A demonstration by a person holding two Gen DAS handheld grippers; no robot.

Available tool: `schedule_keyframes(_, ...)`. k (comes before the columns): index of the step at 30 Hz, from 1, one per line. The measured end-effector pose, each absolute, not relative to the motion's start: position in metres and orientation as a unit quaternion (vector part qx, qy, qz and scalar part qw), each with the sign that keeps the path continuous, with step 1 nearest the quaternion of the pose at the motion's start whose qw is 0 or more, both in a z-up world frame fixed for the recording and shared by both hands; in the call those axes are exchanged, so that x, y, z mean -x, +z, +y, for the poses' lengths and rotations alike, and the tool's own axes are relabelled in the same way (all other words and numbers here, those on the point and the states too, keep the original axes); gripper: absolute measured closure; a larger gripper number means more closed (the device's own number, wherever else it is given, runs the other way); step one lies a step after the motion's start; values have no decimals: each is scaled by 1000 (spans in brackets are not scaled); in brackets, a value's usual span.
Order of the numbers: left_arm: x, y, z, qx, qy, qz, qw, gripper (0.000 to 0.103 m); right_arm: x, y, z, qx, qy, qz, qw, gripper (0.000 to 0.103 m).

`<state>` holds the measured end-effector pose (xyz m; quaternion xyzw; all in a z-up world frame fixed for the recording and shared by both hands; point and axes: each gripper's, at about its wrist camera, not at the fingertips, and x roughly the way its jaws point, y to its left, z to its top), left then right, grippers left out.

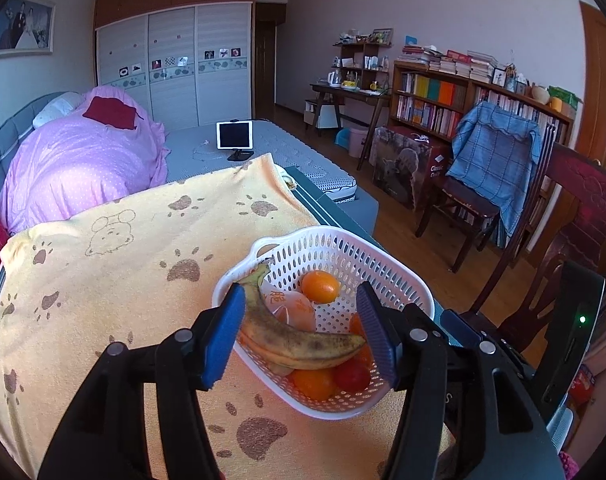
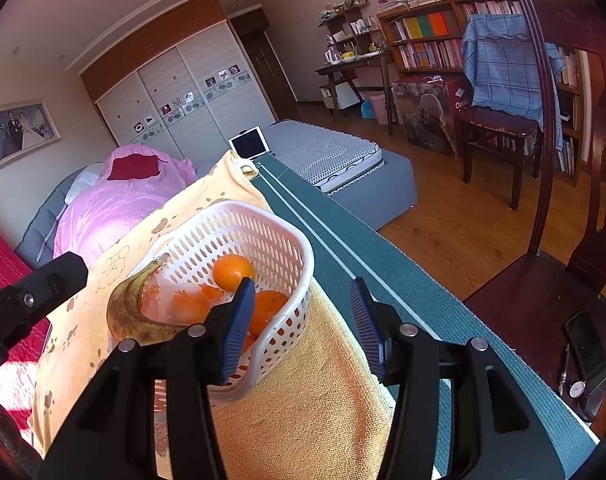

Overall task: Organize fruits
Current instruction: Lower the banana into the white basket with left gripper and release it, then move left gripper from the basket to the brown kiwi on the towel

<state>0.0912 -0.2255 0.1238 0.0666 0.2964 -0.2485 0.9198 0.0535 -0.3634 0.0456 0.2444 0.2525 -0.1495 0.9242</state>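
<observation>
A white perforated basket (image 1: 383,252) (image 2: 231,208) stands on a yellow paw-print towel (image 1: 103,280) (image 2: 303,400). In it lie a spotted banana (image 1: 303,344) (image 2: 123,312), several oranges (image 1: 320,286) (image 2: 233,272), a red fruit (image 1: 353,374) and a fruit in a clear wrapper (image 1: 295,308). My left gripper (image 1: 300,336) hovers over the basket with its blue pads apart. The banana lies between them, resting on the other fruit. My right gripper (image 2: 301,330) straddles the basket's right wall, one finger inside and one outside, pads apart and not pressing on it.
The towel covers a green table (image 2: 383,280) whose right edge drops to a wooden floor. A dark wooden chair (image 2: 543,300) with a phone (image 2: 587,348) on its seat stands close on the right. A bed with pink bedding (image 1: 75,160) lies beyond the table.
</observation>
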Motion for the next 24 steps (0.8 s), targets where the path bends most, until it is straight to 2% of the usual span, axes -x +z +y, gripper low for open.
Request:
schedule_keyframes(1,-90,124,-224,-67,-246,294,921,35,-53,46,-363,-245,-150,252,924,50)
schedule_keyframes(3,-90,124,-223,-65,-242,290,923,19,-53,46,-363,-244,-151,251,924,43)
schedule_keyframes(4,-90,124,-221,-63,-240,289,925,15,-52,46,-364,-244,-152,249,925,43)
schedule_keyframes(10,-86,125,-219,-70,-229,281,929,11,-54,46,-365,-246,-148,250,925,42)
schedule_keyframes(12,-84,125,-218,-75,-226,278,931,10,-53,46,-365,-245,-149,246,926,37)
schedule_keyframes(20,-78,126,-213,-85,-205,264,938,9,-55,46,-363,-242,-146,248,927,36)
schedule_keyframes(24,-76,126,-208,-88,-194,261,942,9,-54,46,-362,-242,-145,246,927,30)
